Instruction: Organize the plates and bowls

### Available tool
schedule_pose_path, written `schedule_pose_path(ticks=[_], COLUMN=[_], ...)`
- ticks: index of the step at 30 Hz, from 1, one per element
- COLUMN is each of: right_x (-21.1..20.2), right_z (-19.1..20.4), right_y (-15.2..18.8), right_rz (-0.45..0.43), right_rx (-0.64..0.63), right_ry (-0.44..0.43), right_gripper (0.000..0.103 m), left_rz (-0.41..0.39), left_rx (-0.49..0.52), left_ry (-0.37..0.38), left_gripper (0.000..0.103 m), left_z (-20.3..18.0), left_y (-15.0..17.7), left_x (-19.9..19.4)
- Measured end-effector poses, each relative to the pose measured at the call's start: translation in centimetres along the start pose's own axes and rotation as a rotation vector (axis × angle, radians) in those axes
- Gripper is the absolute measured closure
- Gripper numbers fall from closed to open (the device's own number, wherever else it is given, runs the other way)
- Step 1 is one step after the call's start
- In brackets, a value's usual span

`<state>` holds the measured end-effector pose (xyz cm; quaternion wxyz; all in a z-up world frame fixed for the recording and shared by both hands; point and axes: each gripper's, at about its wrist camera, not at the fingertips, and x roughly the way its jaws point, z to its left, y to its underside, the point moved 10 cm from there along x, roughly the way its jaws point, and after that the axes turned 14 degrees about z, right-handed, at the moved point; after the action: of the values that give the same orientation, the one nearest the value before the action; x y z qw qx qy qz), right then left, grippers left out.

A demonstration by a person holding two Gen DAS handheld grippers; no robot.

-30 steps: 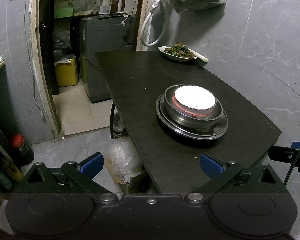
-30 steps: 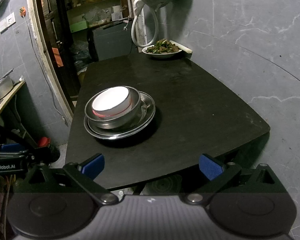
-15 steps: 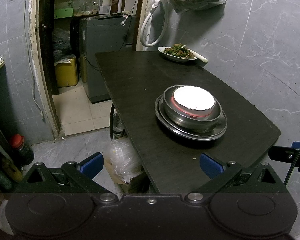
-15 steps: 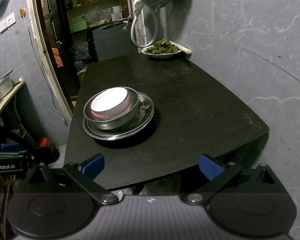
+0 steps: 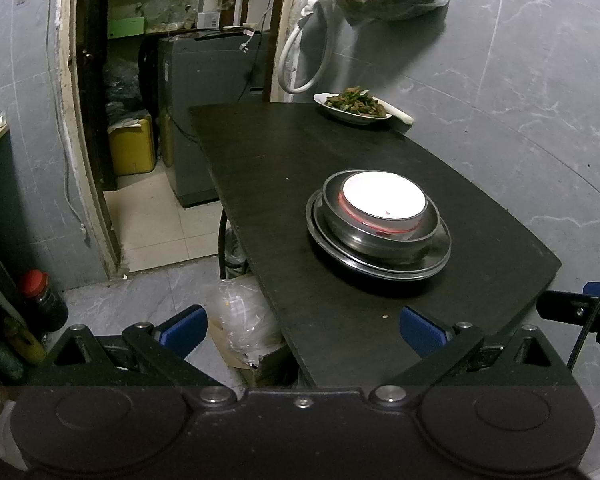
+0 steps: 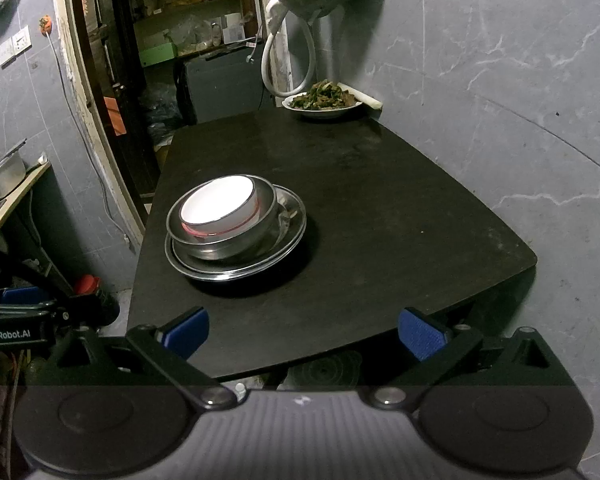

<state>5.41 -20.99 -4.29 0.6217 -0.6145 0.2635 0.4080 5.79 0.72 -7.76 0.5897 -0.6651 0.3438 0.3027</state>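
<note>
A white bowl [image 5: 384, 200] [image 6: 218, 204] with a red band sits nested in a steel bowl [image 5: 380, 236] [image 6: 236, 236], which rests on stacked steel plates [image 5: 428, 264] [image 6: 288, 236] on the black table [image 5: 280, 168] [image 6: 380, 200]. My left gripper [image 5: 302, 330] hovers open off the table's near left corner, nothing between its blue pads. My right gripper [image 6: 302, 330] stands open at the table's near edge, well short of the stack and empty. Part of the right gripper [image 5: 580, 312] shows in the left wrist view, and part of the left gripper [image 6: 16, 320] in the right wrist view.
A white dish of cooked greens [image 5: 354, 110] [image 6: 324, 100] sits at the table's far end by the grey wall. A doorway [image 5: 140, 120] opens left with a yellow can [image 5: 134, 148] and a grey appliance [image 5: 212, 92]. A red-capped bottle [image 5: 40, 300] and a plastic bag [image 5: 244, 320] lie below.
Both views have drawn back very slightly from the stack; the dishes have not moved and both grippers stay open.
</note>
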Motion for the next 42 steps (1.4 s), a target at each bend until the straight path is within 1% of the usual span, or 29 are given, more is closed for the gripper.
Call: schedule_pose_path(ticks=[20,24,28,31,35,39,42], right_x=[-0.09,-0.08,-0.06,-0.06,-0.07,-0.06,-0.05], right_z=[-0.13,-0.12,-0.1,-0.1,-0.1,-0.08,-0.07], right_y=[-0.06,-0.05,-0.01,-0.01,-0.03,0.0,0.01], right_rz=[-0.001,-0.001,-0.001,-0.002,-0.002,-0.002,-0.002], right_rx=[0.002,0.002,0.002,0.002,0.001,0.001,0.001], right_ry=[-0.001,-0.001,-0.001,0.0,-0.001,-0.001,-0.001], right_gripper=[0.0,0.0,0.0,0.0,0.0,0.0,0.0], left_rz=[-0.001,-0.001,-0.009,-0.014,-0.01,-0.013,-0.013], left_rx=[0.006,0.011,0.02,0.015,0.007,0.0,0.007], left_ry=[0.003,0.018,0.015,0.031,0.027,0.054,0.054], left_gripper=[0.001,0.001,0.001,0.001,0.001,0.001,0.001], left_z=[-0.12,-0.03,0.13,0.28,0.5,0.51,0.41], left_y=[-0.16,-0.33,-0.42,-0.37,-0.38,-0.32,-0.33], left_x=[-0.04,-0.25,-0.6,-0.69,-0.61,-0.65,-0.62])
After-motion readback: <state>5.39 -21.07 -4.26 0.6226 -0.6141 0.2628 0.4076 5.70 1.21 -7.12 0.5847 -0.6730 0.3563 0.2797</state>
